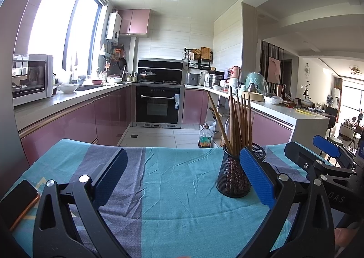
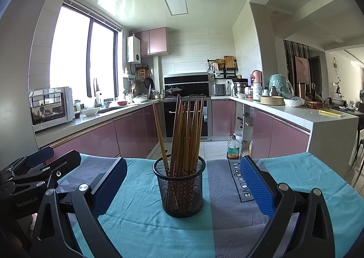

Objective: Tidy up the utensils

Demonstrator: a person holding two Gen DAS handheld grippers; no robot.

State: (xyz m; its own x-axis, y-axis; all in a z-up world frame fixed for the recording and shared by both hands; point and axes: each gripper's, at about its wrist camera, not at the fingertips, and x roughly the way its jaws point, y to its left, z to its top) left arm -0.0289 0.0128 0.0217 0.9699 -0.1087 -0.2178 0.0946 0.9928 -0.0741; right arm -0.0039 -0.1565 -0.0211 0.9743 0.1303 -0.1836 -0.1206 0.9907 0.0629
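A black mesh cup [image 2: 182, 189] stands on the blue striped cloth [image 2: 141, 230], full of several brown chopsticks [image 2: 185, 135] standing upright, one leaning left. My right gripper [image 2: 183, 181] is open and empty, with the cup centred between its blue pads, not touching. In the left wrist view the same cup [image 1: 234, 176] and chopsticks [image 1: 240, 121] sit just inside the right pad. My left gripper [image 1: 183, 174] is open and empty. The right gripper [image 1: 327, 157] shows at that view's right edge, and the left gripper [image 2: 34, 167] at the right view's left edge.
A phone [image 1: 17, 201] in an orange case lies on the cloth at the left. Beyond the table edge is a kitchen floor with an oil bottle [image 2: 233, 147], pink cabinets, an oven [image 1: 159, 105] and cluttered counters.
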